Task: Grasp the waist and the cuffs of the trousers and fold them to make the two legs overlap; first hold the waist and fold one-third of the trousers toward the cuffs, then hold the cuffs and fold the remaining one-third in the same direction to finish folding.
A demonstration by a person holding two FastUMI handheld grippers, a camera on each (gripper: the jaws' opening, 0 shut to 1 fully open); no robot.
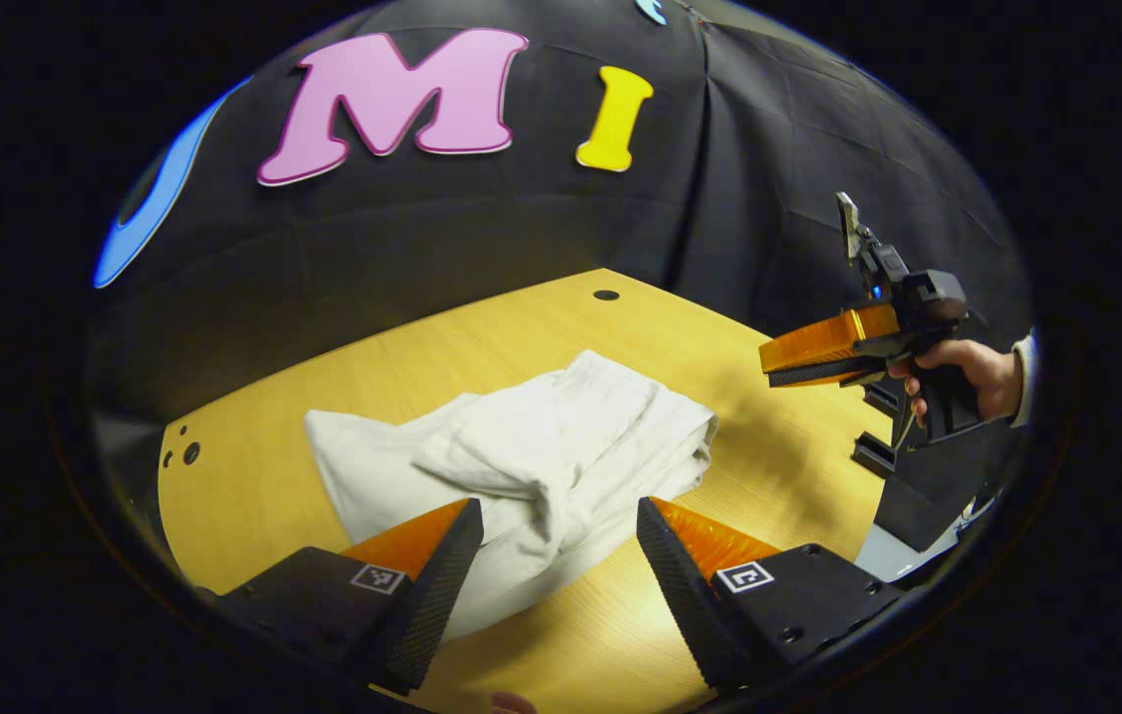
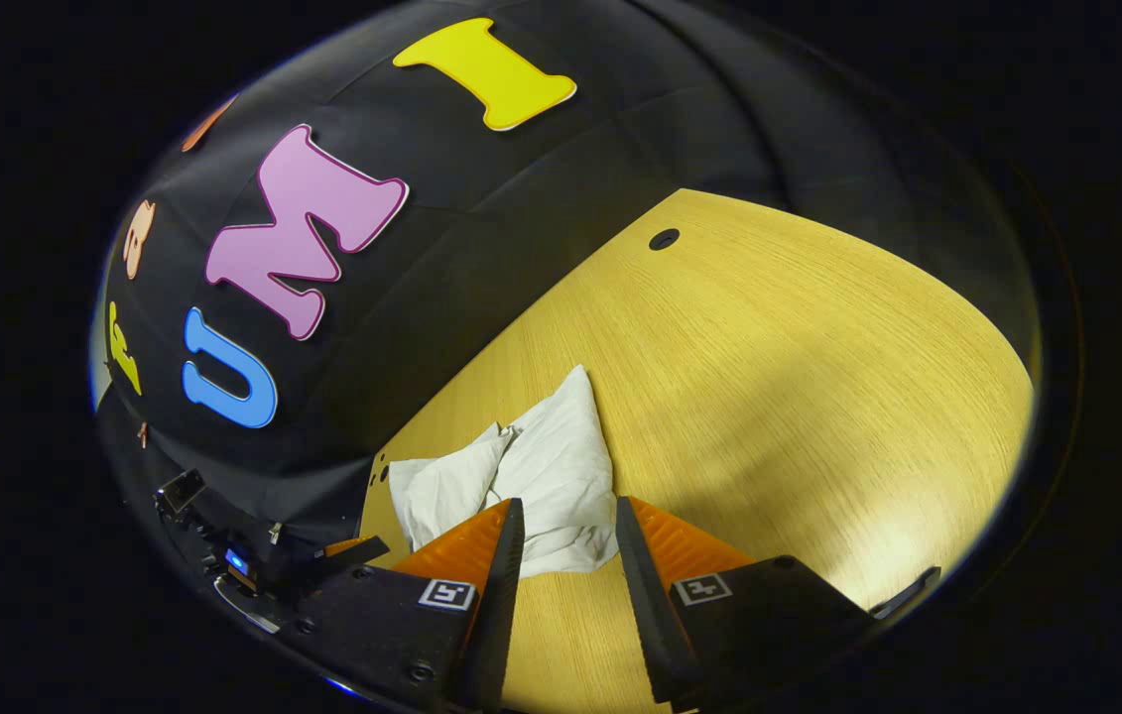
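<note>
Soft, light, floppy trousers [image 1: 531,446] bunched on bench [image 1: 779,466]; best pinched at a hem edge. Left claw [image 1: 556,540] wide, right claw [image 2: 568,540] narrower, both empty.

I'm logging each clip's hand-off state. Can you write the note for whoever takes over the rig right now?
Left gripper: open, empty, low over the near edge of the trousers.
Right gripper: open, empty, held above the table off to the trousers' side, by a hand.
Trousers: white, bunched in a loose, rumpled pile on the table.
Done: no tidy fold visible.
Left: probably flatten, overlap the legs, then both one-third folds.
</note>
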